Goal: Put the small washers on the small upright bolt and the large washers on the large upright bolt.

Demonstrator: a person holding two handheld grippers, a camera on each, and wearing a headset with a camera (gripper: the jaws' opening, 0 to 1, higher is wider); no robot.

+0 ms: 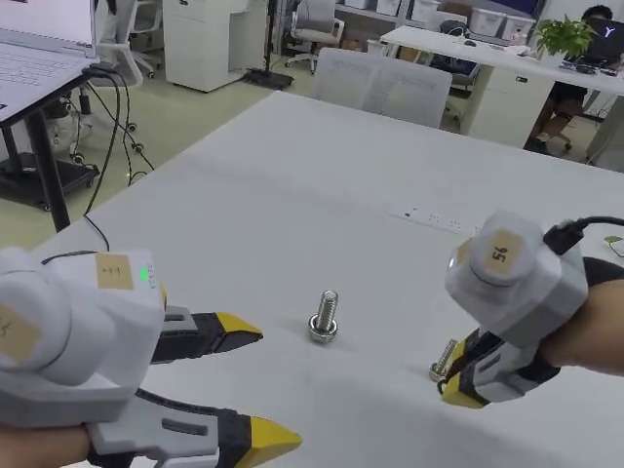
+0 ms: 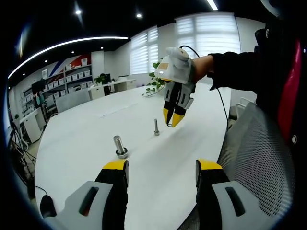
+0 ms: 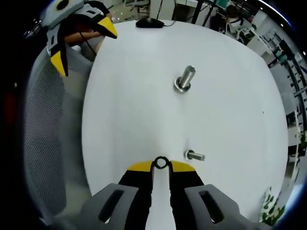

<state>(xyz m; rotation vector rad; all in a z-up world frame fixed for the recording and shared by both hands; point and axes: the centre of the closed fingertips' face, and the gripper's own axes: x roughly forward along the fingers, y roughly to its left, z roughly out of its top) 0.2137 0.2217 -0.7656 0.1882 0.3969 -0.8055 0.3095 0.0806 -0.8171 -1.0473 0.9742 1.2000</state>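
A small washer [image 3: 162, 158] sits pinched between the yellow tips of the right claw [image 3: 161, 167], which is clenched on it with the ring's hole showing just above the tips. The claw hangs tip-down low over the white desk [image 1: 292, 195]. The small bolt [image 3: 194, 155] stands on the desk just beside those tips, with a narrow gap of bare desk between them in the right gripper view. In the head view the same bolt [image 1: 444, 360] shows at the right claw [image 1: 460, 388], close to its yellow tip. The left gripper view has this bolt [image 2: 156, 127] standing upright, with the right claw [image 2: 172, 117] hanging just beside it.

The large bolt [image 1: 325, 317] stands upright near the middle of the desk, between the two claws and well apart from the small bolt. It has a wider ring at its foot, but whether that is the bolt's head or washers cannot be told. It shows too in the right gripper view [image 3: 184, 79] and in the left gripper view [image 2: 120, 146].

The left claw [image 1: 258, 385] is released, its two yellow-tipped jaws spread wide with nothing between them, and it points across the desk toward the large bolt. Its own view shows the same spread [image 2: 161, 167].

Farther out, a power strip [image 1: 429, 219] lies on the desk, a laptop [image 1: 39, 49] sits on a side table, and a mesh chair [image 2: 259, 158] stands at the desk's edge.
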